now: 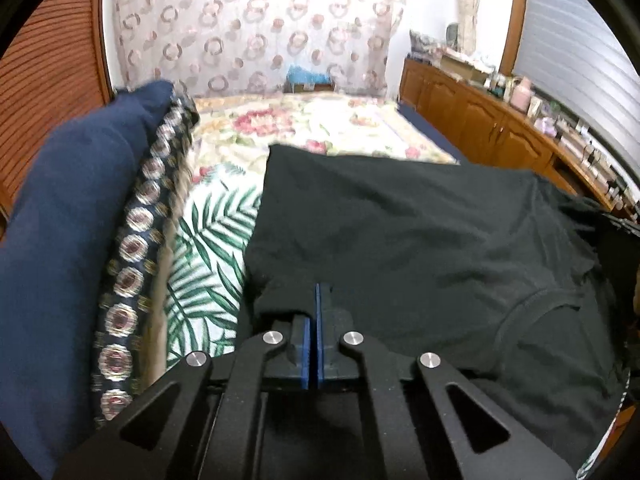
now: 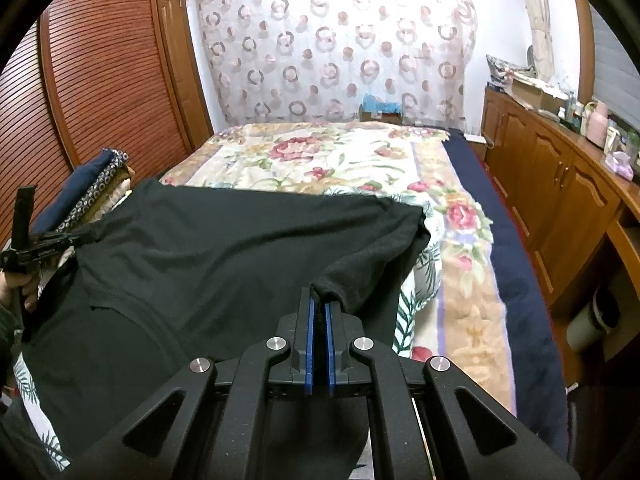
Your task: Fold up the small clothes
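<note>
Far wall: sheer curtain [image 2: 340, 48] printed with rings, daylight behind.
Left: slatted wooden wardrobe doors [image 2: 100, 80].
Right: wooden cabinets [image 2: 552, 184] topped with clutter.
Middle: bed [image 2: 476, 216], floral blanket.

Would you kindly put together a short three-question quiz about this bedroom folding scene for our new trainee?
1. True or false: both claws are shut on the dark green shirt.
2. Which lies under the shirt? A) bare wood B) a palm-leaf print cloth C) a blue towel
3. Fill in: beside the left claw sits a stack of folded clothes topped by a ____ blue piece.

Key: 1 true, since the right claw pinches a sleeve end and the left claw pinches the other side; 2 B; 3 navy.
</note>
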Demonstrator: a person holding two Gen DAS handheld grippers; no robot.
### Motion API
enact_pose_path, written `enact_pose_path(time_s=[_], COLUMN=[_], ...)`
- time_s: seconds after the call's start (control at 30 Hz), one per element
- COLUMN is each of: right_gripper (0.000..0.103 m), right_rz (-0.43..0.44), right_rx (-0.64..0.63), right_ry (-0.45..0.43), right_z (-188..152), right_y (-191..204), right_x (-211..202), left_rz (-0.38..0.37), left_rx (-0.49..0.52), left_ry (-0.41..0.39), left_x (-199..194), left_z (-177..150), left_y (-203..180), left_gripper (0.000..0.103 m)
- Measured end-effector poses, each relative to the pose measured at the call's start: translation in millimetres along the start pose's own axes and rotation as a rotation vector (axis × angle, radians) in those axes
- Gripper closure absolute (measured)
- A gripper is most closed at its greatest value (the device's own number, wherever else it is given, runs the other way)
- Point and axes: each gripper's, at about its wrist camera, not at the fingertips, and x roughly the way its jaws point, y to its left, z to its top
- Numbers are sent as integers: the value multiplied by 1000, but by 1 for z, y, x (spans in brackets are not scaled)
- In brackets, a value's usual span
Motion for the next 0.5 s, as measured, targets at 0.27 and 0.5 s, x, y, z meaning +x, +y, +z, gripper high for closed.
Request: enact_pose_path(time_s=[0.27, 0.5], right_gripper=[99, 99], right_rz=[-28, -41], right_rx=[-39, -58], right_ry=[-83, -131], right_z=[6, -8], right_y=[12, 23], right_x=[-34, -66], left_rz=[-44, -47], left_rx=[-29, -27], left_ry=[-131, -188], left_x=[-48, -81], left_z=[5, -4], left_y=[16, 21], left_gripper=[101, 101])
